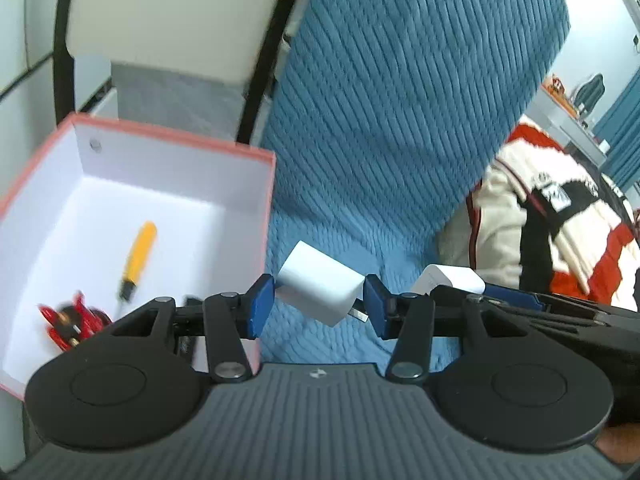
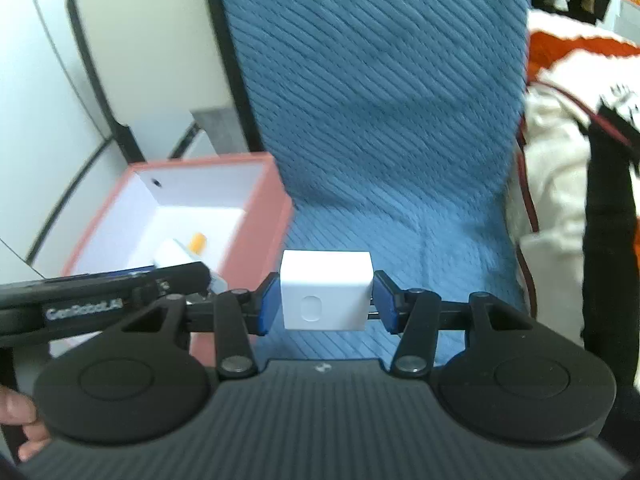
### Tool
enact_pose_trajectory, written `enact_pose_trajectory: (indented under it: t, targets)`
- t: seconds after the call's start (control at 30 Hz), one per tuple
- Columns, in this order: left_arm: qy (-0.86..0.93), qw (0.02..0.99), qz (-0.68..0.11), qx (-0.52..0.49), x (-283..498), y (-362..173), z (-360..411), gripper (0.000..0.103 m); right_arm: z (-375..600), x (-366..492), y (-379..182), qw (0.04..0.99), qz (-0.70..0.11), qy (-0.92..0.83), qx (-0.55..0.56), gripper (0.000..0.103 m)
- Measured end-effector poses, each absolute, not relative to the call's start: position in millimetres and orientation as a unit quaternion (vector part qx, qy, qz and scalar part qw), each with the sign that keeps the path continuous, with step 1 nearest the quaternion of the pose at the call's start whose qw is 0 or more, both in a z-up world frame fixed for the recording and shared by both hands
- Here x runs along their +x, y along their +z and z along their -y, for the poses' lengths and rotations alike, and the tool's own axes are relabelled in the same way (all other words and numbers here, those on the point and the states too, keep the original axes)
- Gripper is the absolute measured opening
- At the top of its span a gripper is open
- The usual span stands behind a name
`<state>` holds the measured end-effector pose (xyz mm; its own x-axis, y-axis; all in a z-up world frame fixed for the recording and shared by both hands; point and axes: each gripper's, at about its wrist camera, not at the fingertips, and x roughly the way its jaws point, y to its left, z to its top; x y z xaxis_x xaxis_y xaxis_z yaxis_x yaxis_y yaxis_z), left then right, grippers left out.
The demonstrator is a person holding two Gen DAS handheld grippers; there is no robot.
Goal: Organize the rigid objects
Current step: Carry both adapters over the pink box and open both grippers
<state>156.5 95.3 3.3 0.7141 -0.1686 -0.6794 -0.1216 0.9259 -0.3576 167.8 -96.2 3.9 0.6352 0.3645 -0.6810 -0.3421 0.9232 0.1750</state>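
My left gripper (image 1: 319, 304) is shut on a white charger (image 1: 318, 288), tilted with its metal prongs toward the right pad, held above the blue cushion just right of the pink box (image 1: 264, 200). My right gripper (image 2: 325, 300) is shut on a second white charger cube (image 2: 325, 289) with an oval port facing me; it also shows in the left wrist view (image 1: 448, 278). The box holds a yellow-handled screwdriver (image 1: 138, 254) and a red toy car (image 1: 74, 320).
The blue ribbed cushion (image 2: 380, 120) covers the seat and backrest. A white, red and black jacket (image 1: 560, 220) lies at the right. A white cabinet with black trim (image 2: 140, 60) stands behind the box. The left gripper body (image 2: 100, 300) crosses the right wrist view.
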Motion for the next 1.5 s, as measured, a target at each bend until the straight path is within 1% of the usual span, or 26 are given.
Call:
enact_pose_trajectory:
  t: [0.17,0.3,0.53,0.7,1.0,1.27,1.5]
  targets:
    - [-0.003,0.915,-0.355,-0.191,155,31,-123,0.055,68,164,35,0.909,-0.352,0.222,0.014,0.053]
    - [0.006,0.92,-0.343,-0.187,153,46,-147,0.055,46,160,50,0.908,-0.341,0.243,0.015,0.053]
    - [0.028,0.92,-0.345,-0.184,149,43,-197,0.055,0,161,55,0.901,-0.338,0.271,0.012,0.053]
    - [0.045,0.911,-0.363,-0.188,156,21,-230,0.055,-27,173,37,0.89,-0.356,0.285,0.01,0.053]
    - [0.062,0.889,-0.406,-0.202,182,-37,-276,0.055,-69,202,-15,0.867,-0.407,0.287,-0.002,0.053]
    - [0.065,0.865,-0.455,-0.203,203,-94,-295,0.055,-98,221,-63,0.844,-0.454,0.286,-0.017,0.053]
    - [0.065,0.848,-0.484,-0.207,210,-125,-304,0.055,-118,225,-94,0.83,-0.48,0.281,-0.03,0.053]
